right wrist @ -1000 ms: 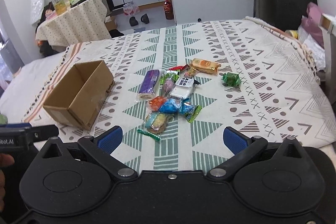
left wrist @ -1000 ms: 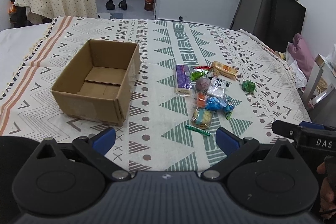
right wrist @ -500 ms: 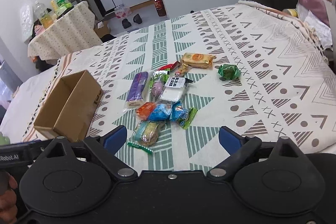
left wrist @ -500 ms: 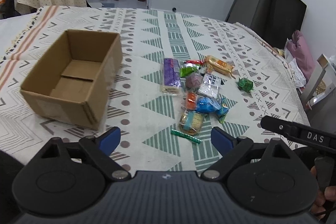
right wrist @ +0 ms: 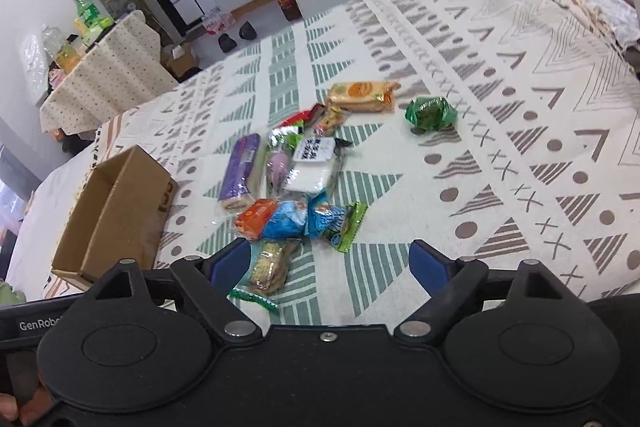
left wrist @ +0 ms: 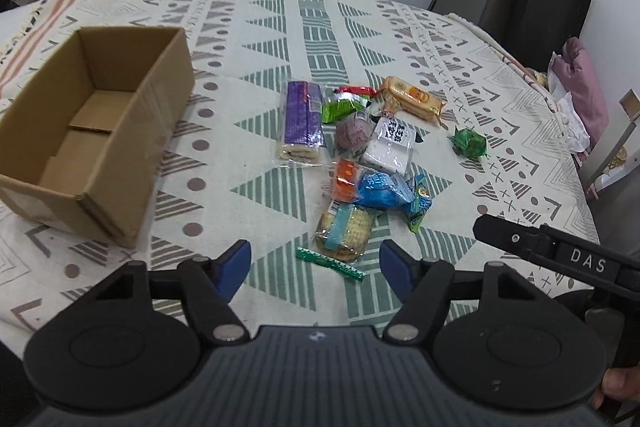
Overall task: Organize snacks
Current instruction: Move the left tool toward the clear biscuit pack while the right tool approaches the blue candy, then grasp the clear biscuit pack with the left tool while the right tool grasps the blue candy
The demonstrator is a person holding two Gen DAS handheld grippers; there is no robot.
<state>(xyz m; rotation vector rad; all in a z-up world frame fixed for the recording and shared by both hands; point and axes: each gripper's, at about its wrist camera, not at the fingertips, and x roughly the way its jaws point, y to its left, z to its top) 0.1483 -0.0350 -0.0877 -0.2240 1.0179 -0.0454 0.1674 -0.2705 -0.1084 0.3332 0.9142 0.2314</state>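
Snacks: loose pile [left wrist: 360,155] on the patterned cloth [left wrist: 256,27], just right of the cardboard box [left wrist: 92,131]; none in the box yet
Box: open top, inside bare, flaps flat on the floor of it
Nearest items: thin green stick [left wrist: 330,263] and cracker packet [left wrist: 346,229], touching or nearly so, closest to the near table edge
Other items: purple roll pack [left wrist: 302,119] nearest the box; green foil sweet [right wrist: 430,113] lying apart on the far right
Left gripper: [left wrist: 314,265] fingers spread wide, nothing between them, hovering over the green stick
Right gripper: [right wrist: 330,265] fingers spread wide, empty, above the cracker packet end of the pile
Step in hand: judged to be the first approach for a pick; task barely begun
How to do it well: take one item at a time; start with an outlier or the purple roll pack, clear of overlaps
Grip advice: close across the short side of a packet, mid-length, so it hangs level
Risk: wrappers overlap; a low pinch may drag a neighbour
Uncertainty: height above the cloth hard to read through the fisheye, probably still well clear
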